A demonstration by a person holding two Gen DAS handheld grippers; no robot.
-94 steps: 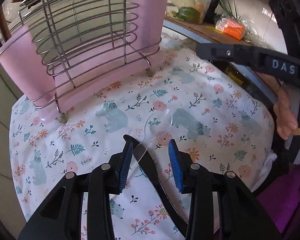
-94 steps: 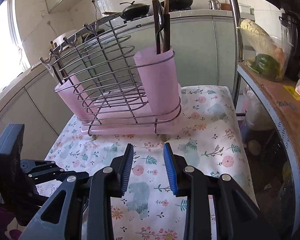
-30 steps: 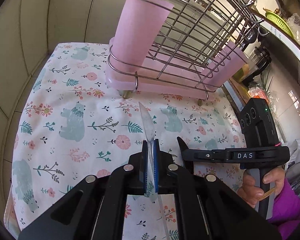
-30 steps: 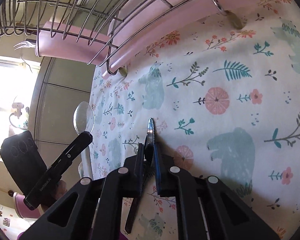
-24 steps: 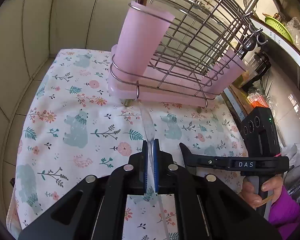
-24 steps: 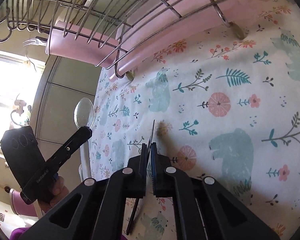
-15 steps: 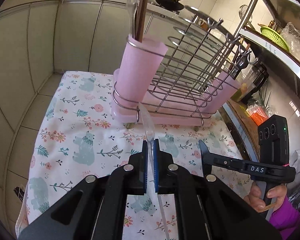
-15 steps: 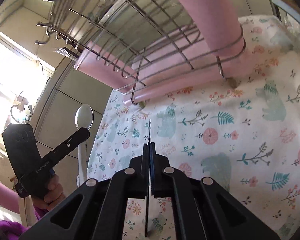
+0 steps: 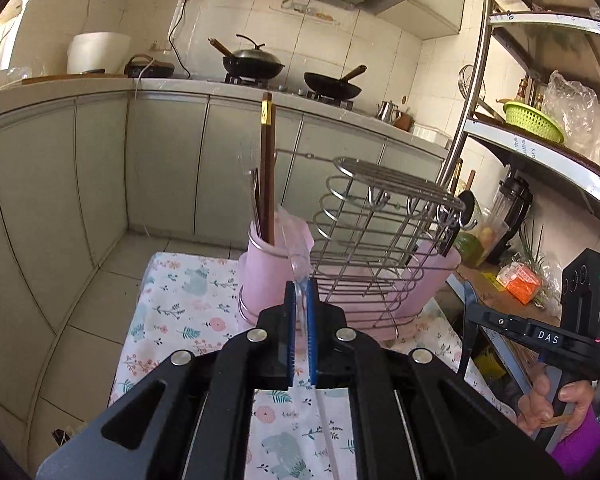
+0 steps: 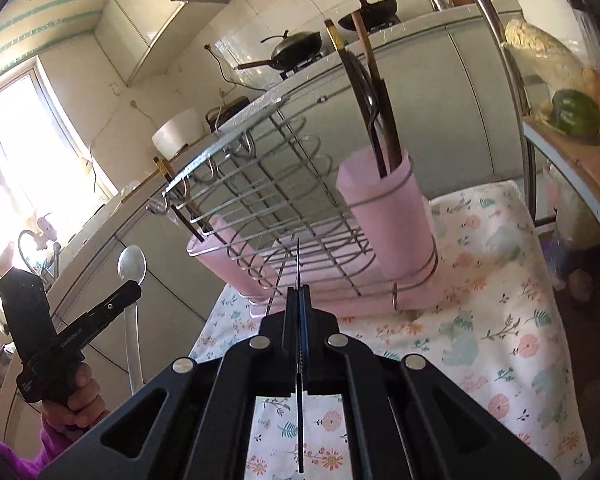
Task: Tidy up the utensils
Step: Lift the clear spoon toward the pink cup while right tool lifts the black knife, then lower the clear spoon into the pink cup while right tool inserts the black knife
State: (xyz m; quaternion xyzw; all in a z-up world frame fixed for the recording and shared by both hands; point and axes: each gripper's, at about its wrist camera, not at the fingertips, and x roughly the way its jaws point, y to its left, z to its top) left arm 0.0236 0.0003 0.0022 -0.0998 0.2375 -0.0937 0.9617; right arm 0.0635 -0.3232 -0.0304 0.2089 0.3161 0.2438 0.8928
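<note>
Left tongs [image 9: 300, 312] pinched a clear plastic spoon [image 9: 296, 256], bowl raised in front of the wire rack [image 9: 384, 232]; right tongs [image 10: 299, 300] were pressed on a thin black knife [image 10: 299, 264], held edge-on, tip toward the rack; the right jaws had just closed on it. Rack stood on the floral-clothed bench [image 9: 180, 304], both tools held above the cloth, short of the rack; pink cup [image 10: 384, 216] at one end of the rack held chopsticks [image 10: 376, 92]; a second pink cup [image 10: 224, 256] sat at the rack's other end.
</note>
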